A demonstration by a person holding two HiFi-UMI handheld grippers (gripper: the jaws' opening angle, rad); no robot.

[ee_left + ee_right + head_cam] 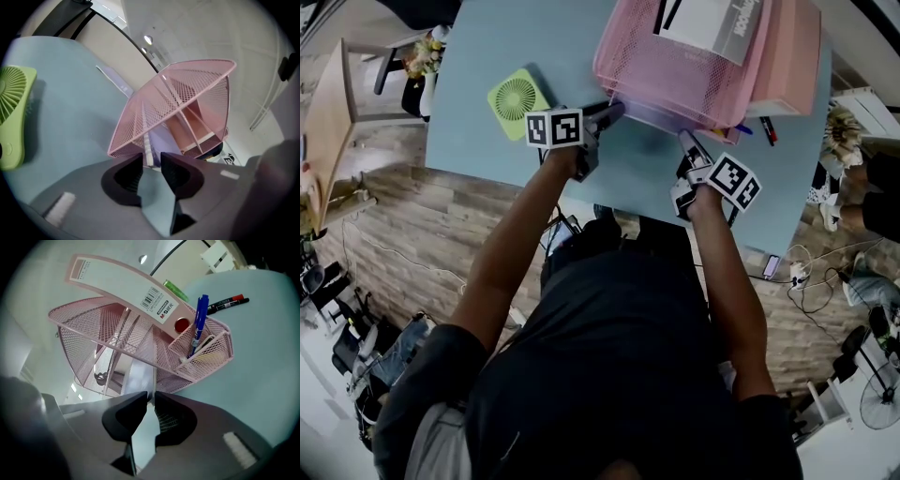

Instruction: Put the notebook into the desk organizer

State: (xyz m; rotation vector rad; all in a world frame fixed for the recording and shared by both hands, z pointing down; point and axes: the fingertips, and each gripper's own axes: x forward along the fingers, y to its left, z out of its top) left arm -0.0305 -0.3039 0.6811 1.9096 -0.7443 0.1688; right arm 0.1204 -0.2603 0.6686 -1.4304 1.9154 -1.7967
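Over a pale blue table [469, 141], with wood-pattern floor around it. At twelve o'clock on the top, a pink mesh desk organizer [675, 66]; at ten o'clock, a green fan [517, 98]. Low at the organizer's six o'clock edge, the lavender notebook [649, 116], seemingly lying in the lowest compartment with only a strip poking out toward the person.

At the strip's nine o'clock end, the left gripper [614, 111], jaws spread a little, with the white ribbed spine [148, 151] standing in the gap but not squeezed. At the three o'clock end, the right gripper [686, 141], jaws pressed together, tips right at the notebook's near edge; cannot tell about any page corner caught between them.

Looks nearly done, with only a short push inward left. Probably light and thin, with soft covers, likely to bow or fan open if pinched by one cover alone. Better taken at the bound spine, the stiffest part, or nudged on the near edge with closed tips. Mesh likely to snag the ribbing, so keep the push straight toward twelve o'clock.
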